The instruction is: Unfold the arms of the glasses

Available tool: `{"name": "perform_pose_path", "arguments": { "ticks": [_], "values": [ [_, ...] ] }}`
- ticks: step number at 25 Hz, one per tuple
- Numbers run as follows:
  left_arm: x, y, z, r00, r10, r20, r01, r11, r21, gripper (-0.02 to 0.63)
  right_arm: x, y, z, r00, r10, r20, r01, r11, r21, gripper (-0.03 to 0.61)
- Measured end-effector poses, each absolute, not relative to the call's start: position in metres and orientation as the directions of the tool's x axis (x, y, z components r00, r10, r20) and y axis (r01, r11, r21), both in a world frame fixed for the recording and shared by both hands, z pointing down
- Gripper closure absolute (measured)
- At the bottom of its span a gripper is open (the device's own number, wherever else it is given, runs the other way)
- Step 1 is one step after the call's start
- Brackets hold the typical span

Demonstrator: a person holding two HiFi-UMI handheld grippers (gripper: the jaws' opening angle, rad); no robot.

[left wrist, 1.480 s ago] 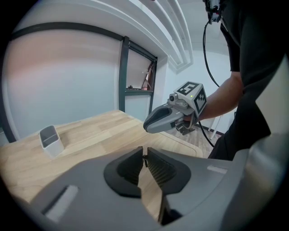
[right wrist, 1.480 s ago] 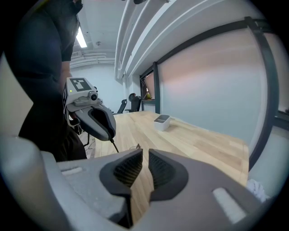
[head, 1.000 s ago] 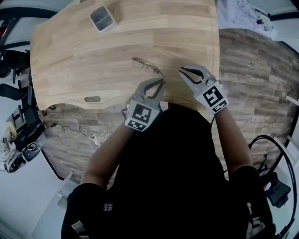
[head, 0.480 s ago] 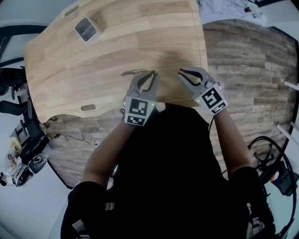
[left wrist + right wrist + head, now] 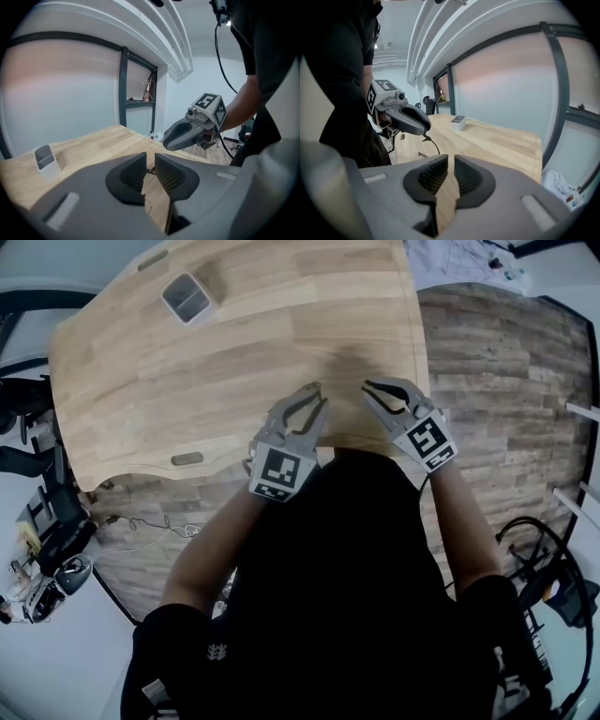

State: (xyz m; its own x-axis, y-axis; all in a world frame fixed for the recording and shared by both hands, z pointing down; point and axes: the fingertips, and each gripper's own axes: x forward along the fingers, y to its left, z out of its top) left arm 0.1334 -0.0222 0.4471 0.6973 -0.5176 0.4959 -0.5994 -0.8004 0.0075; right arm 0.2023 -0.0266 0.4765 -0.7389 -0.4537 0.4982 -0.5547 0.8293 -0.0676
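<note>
The glasses (image 5: 431,143) got dragged back across the bench (image 5: 234,343) toward its near edge. In the head view they're now hidden under the tip of the left hand-held gripper (image 5: 317,396).

Its jaws have just been opening. There's a clear slit between the pads now, and a thin bit of the frame sits in that slit, not really pinched as far as I can tell. From the right hand-held gripper's (image 5: 371,390) own view, one arm of the glasses curls down out of the left one's tip to the bench.

The right one hangs just beside the left, jaws a crack apart with nothing in them.

My read is that this arm has been swung out and is being let go, so the other arm is probably next.
</note>
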Motion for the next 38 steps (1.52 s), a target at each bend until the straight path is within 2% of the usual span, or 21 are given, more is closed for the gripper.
{"name": "perform_pose_path", "arguments": {
  "ticks": [6, 11, 14, 20, 27, 29, 34, 38],
  "values": [
    [0.092, -0.019, 0.427, 0.723, -0.525, 0.450, -0.569, -0.821, -0.043, 0.535, 0.172, -0.030, 0.473, -0.728, -0.459, 0.510, -0.567, 0.821, -0.070, 0.548],
    [0.038, -0.028, 0.465, 0.656, -0.514, 0.553, -0.611, -0.791, -0.010, 0.535, 0.157, -0.039, 0.461, -0.700, -0.495, 0.514, -0.607, 0.792, -0.063, 0.548],
    [0.022, -0.028, 0.501, 0.631, -0.458, 0.626, -0.580, -0.815, -0.012, 0.535, 0.152, -0.040, 0.458, -0.673, -0.519, 0.527, -0.640, 0.766, -0.065, 0.548],
    [0.037, -0.017, 0.559, 0.653, -0.282, 0.703, -0.425, -0.904, 0.032, 0.532, 0.156, -0.018, 0.467, -0.618, -0.545, 0.567, -0.698, 0.712, -0.076, 0.548],
    [0.053, -0.011, 0.589, 0.625, -0.164, 0.763, -0.333, -0.940, 0.071, 0.532, 0.174, 0.001, 0.477, -0.555, -0.586, 0.591, -0.772, 0.628, -0.101, 0.548],
    [0.053, -0.012, 0.594, 0.612, -0.153, 0.776, -0.315, -0.947, 0.062, 0.534, 0.180, 0.001, 0.479, -0.534, -0.607, 0.588, -0.794, 0.598, -0.104, 0.548],
    [0.050, -0.014, 0.602, 0.584, -0.167, 0.794, -0.313, -0.949, 0.030, 0.584, 0.184, 0.006, 0.483, -0.518, -0.624, 0.585, -0.812, 0.574, -0.107, 0.548],
    [0.053, -0.010, 0.597, 0.596, -0.173, 0.784, -0.306, -0.952, 0.023, 0.588, 0.183, 0.012, 0.480, -0.518, -0.630, 0.578, -0.814, 0.571, -0.107, 0.548]
  ]
}}
